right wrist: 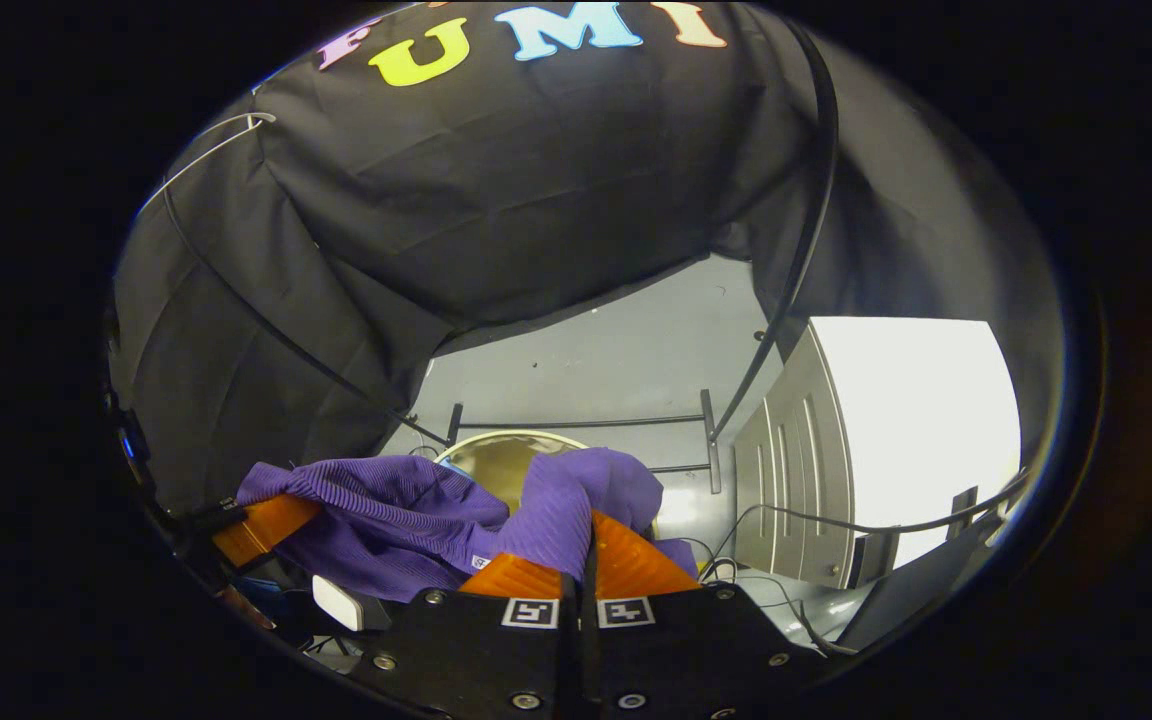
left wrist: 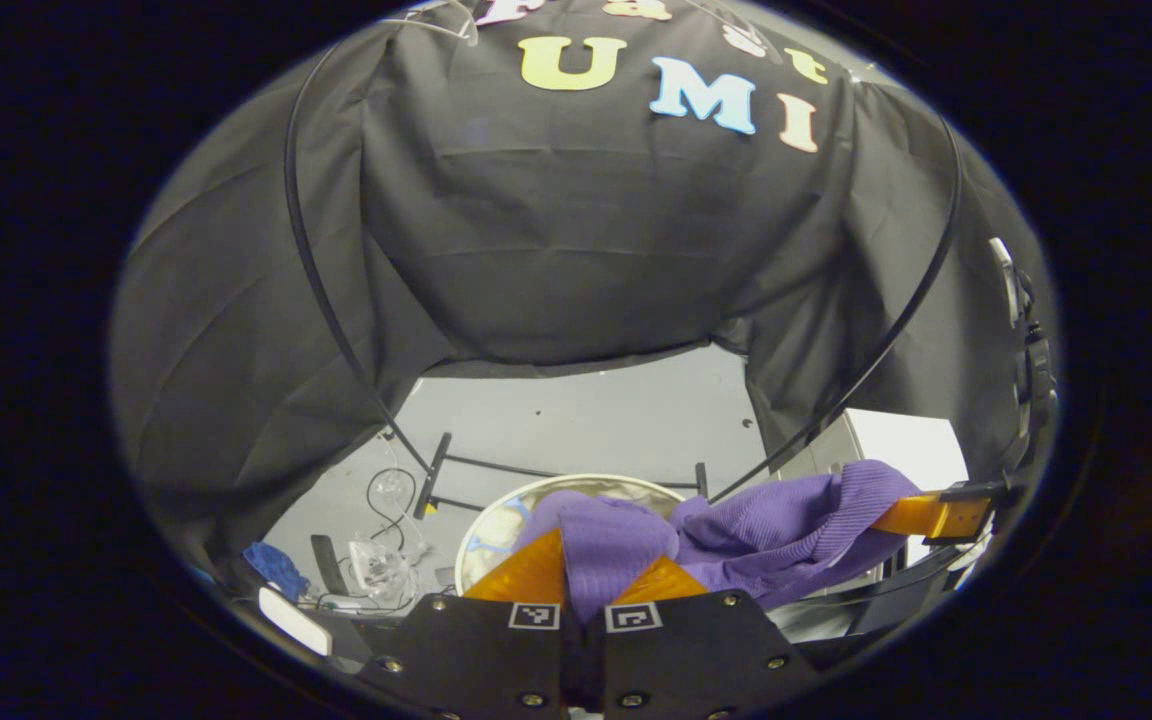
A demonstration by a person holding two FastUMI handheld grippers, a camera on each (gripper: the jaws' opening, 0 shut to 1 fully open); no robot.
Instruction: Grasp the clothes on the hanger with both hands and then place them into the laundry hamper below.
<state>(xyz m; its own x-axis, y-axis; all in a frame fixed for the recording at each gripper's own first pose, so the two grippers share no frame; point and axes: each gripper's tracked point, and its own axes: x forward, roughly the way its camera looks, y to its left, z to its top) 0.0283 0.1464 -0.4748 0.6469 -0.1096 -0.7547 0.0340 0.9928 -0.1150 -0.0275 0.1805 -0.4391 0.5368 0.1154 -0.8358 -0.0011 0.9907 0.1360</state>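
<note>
L gripper point(left wrist: 586, 580): orange fingers pinched on a fold of the purple garment point(left wrist: 736, 530); cloth fills the gap betw. both pads.
R gripper point(right wrist: 591, 555): fingers closed tight on another bunch of the same garment, cloth rising above the tips; its far orange finger also seen at right in left gripper view, gripping the other end.
Garment: ribbed purple knit, stretched betw. the 2 grippers, sagging in the middle, held above the hamper.
Hamper point(left wrist: 496, 515): round, pale rim, light lining; directly below & behind the garment, partly covered by it.
Rack base point(left wrist: 556, 468): black bars on floor just behind hamper; thin black rods point(left wrist: 321, 290) curve up either side.
Floor point(left wrist: 586, 420): grey, smooth, a few specks; cables & clear plastic clutter point(left wrist: 381, 560) at left of left gripper view.
Room: black cloth booth wall point(left wrist: 556, 230); pale cabinet point(right wrist: 786, 480) at right in right gripper view.
Writing: small tag point(right wrist: 479, 562) on garment, too small to read; square markers on gripper bodies.
</note>
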